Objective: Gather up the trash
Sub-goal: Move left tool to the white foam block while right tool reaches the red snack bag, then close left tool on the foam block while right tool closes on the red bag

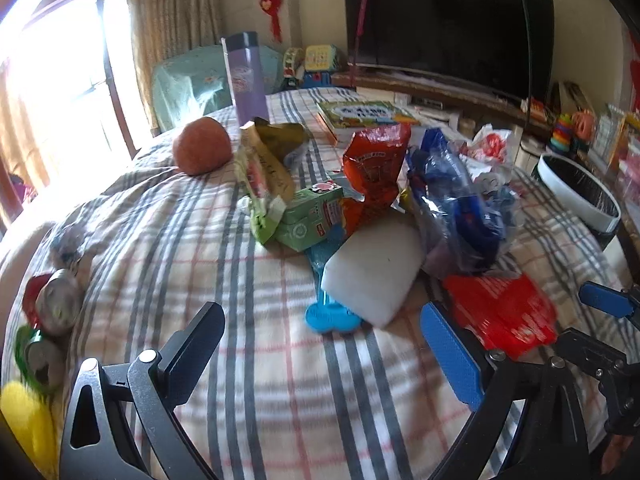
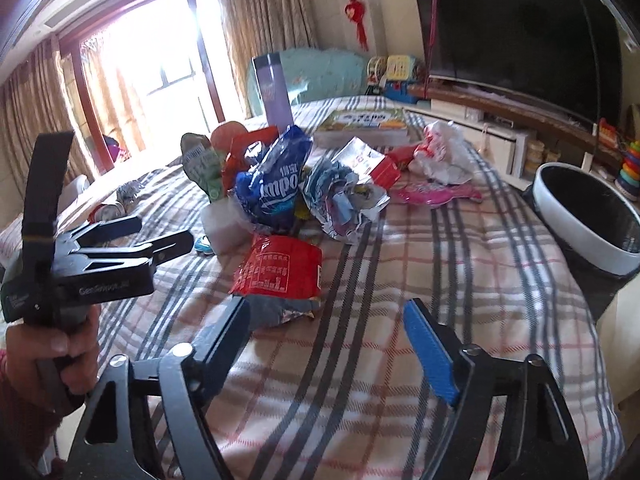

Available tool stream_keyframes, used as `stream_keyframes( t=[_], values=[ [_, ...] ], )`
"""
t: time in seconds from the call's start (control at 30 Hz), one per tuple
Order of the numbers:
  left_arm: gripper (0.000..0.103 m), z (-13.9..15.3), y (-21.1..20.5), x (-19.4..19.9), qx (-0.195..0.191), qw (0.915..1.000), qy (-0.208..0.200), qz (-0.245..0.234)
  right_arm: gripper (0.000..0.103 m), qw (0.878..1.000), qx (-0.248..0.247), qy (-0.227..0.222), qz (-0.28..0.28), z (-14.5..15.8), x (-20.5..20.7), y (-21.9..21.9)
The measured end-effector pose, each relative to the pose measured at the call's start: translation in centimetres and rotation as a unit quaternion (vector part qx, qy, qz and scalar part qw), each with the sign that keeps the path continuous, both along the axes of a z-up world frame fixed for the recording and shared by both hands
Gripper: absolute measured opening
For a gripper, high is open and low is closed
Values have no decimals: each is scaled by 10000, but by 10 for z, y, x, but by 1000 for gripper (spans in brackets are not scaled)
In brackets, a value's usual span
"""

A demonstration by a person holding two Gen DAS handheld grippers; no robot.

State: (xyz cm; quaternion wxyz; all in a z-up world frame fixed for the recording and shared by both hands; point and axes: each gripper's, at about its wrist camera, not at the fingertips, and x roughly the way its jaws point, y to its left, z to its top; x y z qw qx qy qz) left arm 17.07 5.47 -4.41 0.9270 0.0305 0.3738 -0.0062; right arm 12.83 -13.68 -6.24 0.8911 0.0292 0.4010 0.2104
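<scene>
Trash heaped on the plaid-covered surface (image 2: 460, 264): your right claw (image 2: 328, 344) stands wide and empty, its jaws short of the red wrapper (image 2: 280, 266) at twelve o'clock. Your left claw (image 1: 320, 352) is also wide, empty, with the white foam block (image 1: 372, 272) at twelve o'clock. Lower the right jaws to straddle the wrapper's crumpled near edge before squeezing. The lined bin (image 2: 588, 216) waits at two o'clock.

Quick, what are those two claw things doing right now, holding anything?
Left gripper: open, holding nothing, above the checked cloth.
Right gripper: open, holding nothing; the red wrapper lies just ahead of its fingers.
</scene>
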Motion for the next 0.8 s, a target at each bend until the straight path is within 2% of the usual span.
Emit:
stream_keyframes(
  t=[0.2,0.27,0.3,0.33,0.37,0.4,0.43,0.47,0.53,0.63,0.77,0.8],
  values=[
    [98,-14,-1,33,-58,9991,312,-267,63,9995,-39,287,123,-11,17,8],
    [96,-16,-2,40,-121,9987,363,-333,54,9992,-16,371,155,-14,20,9],
    [87,-17,-1,44,-176,9984,385,-384,49,9990,6,410,182,-15,22,10],
    [81,-18,0,49,-258,9977,433,-452,37,9988,11,434,205,-17,24,11],
    [68,-20,1,52,-339,9970,486,-505,24,9987,12,457,221,-18,25,12],
    [60,-22,3,56,-435,9960,548,-560,17,9985,37,495,241,-19,26,12],
    [56,-24,5,58,-550,9947,592,-636,9,9984,58,512,247,-20,26,11],
    [55,-24,6,59,-587,9943,601,-654,7,9983,78,513,245,-20,26,10],
    [53,-24,9,59,-574,9946,546,-663,6,9984,122,504,229,-20,26,8],
    [51,-24,11,51,-679,9942,517,-661,14,9969,371,633,277,-21,28,4],
    [50,-26,18,47,-862,9925,558,-671,44,9956,421,766,325,-23,33,6],
    [50,-27,19,47,-868,9924,560,-672,44,9956,443,760,336,-23,34,7]
  ],
)
